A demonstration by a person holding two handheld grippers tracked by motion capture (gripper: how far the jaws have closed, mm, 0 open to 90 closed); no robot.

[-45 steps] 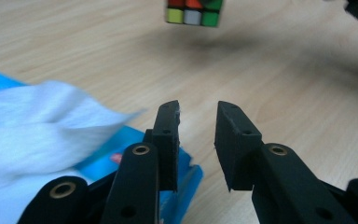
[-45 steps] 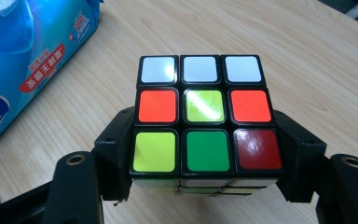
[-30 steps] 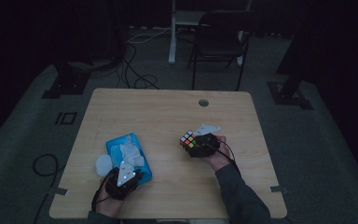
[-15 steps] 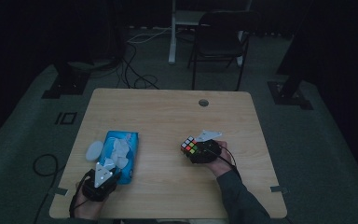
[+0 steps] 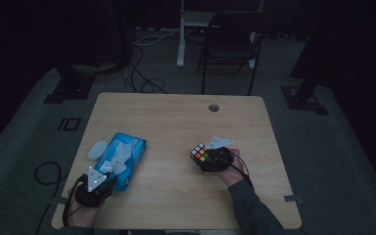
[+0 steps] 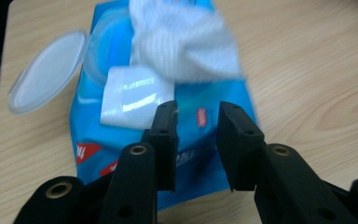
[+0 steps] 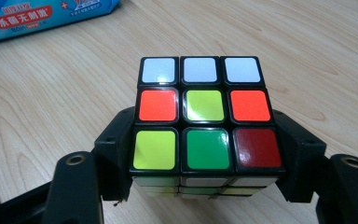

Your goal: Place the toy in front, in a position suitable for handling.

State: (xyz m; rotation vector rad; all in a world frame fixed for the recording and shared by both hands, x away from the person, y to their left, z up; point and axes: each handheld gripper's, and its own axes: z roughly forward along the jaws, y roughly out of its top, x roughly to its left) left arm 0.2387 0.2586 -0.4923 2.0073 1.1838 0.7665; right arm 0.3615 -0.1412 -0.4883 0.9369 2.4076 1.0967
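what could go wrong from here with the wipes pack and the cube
The left gripper hangs open just short of the wipes pack, whose lid is flipped open with a wipe bunched out. Closing here might pinch the soft pack film instead of the wipe, or drag the light pack along the table. The right gripper clamps the cube only low on its sides, so it could twist or slip.

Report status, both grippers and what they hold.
Left gripper open above blue wet-wipe pack. Right gripper shut on multicoloured puzzle cube. Nothing between them.
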